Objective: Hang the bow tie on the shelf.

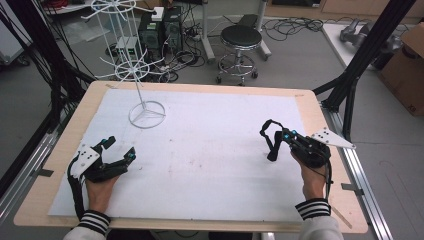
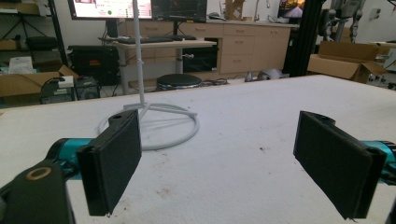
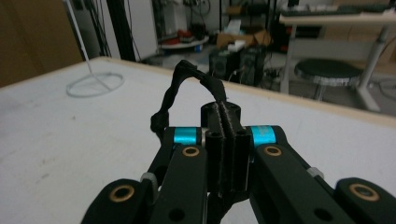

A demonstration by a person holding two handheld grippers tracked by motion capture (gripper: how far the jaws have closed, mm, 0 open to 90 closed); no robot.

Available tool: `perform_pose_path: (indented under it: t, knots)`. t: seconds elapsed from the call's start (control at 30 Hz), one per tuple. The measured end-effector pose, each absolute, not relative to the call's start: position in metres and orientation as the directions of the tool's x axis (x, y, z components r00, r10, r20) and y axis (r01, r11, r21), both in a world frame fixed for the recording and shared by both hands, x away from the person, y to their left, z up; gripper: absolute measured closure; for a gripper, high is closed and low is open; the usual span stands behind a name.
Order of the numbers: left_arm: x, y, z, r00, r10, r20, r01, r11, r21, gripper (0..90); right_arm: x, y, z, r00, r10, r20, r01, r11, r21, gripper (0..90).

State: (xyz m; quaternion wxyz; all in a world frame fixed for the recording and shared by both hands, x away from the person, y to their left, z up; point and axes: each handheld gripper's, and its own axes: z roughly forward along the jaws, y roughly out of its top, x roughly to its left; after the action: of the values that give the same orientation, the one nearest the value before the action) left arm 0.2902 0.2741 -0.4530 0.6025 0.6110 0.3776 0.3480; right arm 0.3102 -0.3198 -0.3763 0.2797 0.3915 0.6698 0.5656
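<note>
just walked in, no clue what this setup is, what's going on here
A person at a white-covered table holds a gripper in each hand. The right gripper is shut on a black looped fabric strap, lifted off the surface. The left gripper sits open and empty, low over the table near the white wire stand.

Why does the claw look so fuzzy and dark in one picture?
In the right gripper view the right claw and its black strap sit very near the lens, so they blur and look dim; the left gripper view shows the left claw brighter; the high view is soft.
</note>
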Motion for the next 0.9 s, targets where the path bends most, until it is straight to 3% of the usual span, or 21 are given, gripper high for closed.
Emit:
perform_pose_path:
  t: [0.13, 0.9]
  knots:
    - [0.290, 0.274, -0.453, 0.472, 0.881, -0.030, 0.042, 0.012, 0.999, 15.6, 0.310, -0.313, -0.372, -0.562, 0.824, 0.077, 0.135, -0.001, 0.991, 88.2]
    - [0.289, 0.274, -0.453, 0.471, 0.882, -0.023, 0.037, 0.006, 0.999, 15.6, 0.349, -0.235, -0.331, -0.671, 0.739, 0.060, 0.083, -0.005, 0.997, 88.2]
